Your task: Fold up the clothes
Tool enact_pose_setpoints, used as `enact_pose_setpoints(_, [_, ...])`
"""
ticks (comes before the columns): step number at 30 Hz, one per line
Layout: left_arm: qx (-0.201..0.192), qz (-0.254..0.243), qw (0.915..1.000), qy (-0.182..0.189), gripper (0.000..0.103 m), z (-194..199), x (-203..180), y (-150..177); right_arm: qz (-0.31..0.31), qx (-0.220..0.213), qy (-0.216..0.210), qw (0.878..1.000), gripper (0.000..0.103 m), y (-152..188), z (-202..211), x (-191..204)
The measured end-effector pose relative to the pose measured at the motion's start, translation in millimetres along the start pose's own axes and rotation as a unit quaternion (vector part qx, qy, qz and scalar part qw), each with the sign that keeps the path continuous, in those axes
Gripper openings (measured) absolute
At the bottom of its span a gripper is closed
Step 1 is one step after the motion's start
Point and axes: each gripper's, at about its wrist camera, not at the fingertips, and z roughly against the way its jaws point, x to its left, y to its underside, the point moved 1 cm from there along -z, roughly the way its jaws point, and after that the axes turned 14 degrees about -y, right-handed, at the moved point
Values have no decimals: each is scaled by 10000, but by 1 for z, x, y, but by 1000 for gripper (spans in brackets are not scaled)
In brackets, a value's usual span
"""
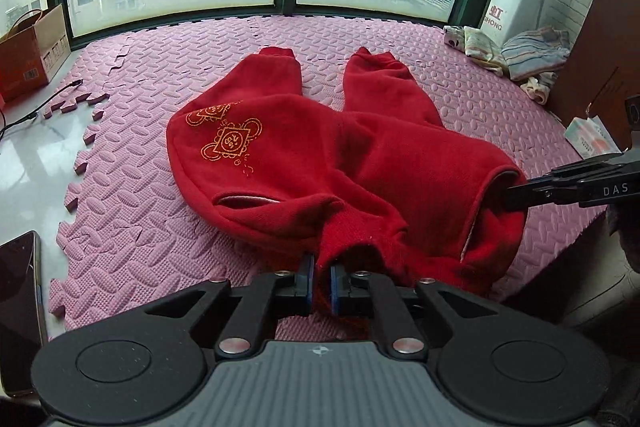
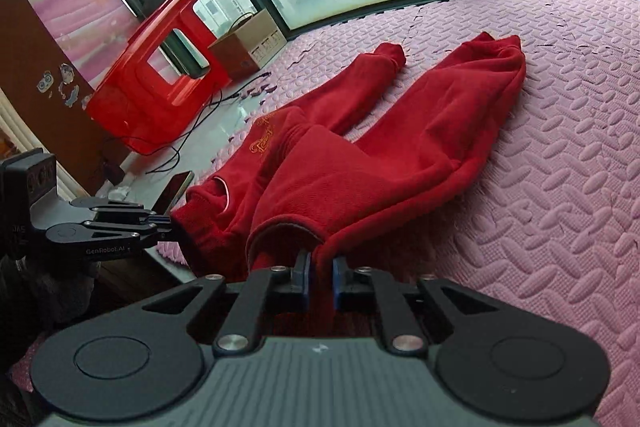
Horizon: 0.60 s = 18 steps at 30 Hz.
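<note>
Both grippers, L & R, are pinching the waistband of soft, floppy red pants, legs sagging on mat.

Garment: solid red, gold knot-pattern embroidery on one leg, pale lining at openings. Foam mat: pink, embossed oval weave. Stool: translucent red. Gripper pads: blue; linkages black. Folded cloths: pastel stripes.
</note>
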Motion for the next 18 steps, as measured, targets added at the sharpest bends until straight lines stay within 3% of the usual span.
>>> enact_pose_setpoints(2, [-60,-57,10000,43,12,7,3,1,-43,61,57,10000,21,3,9,-2])
enact_pose_setpoints(9, [-484,-199,9985,184,12,23,1,-17,78,-227,707,9972,23,-19,40,-19])
enact_pose_setpoints(13, [-653,-161,9970,391,12,15,-14,-35,170,-495,1169,9918,29,-46,33,-45])
enact_pose_setpoints(18, [-772,-157,9951,593,15,9,-25,-57,145,-645,1551,9857,29,-85,13,-84])
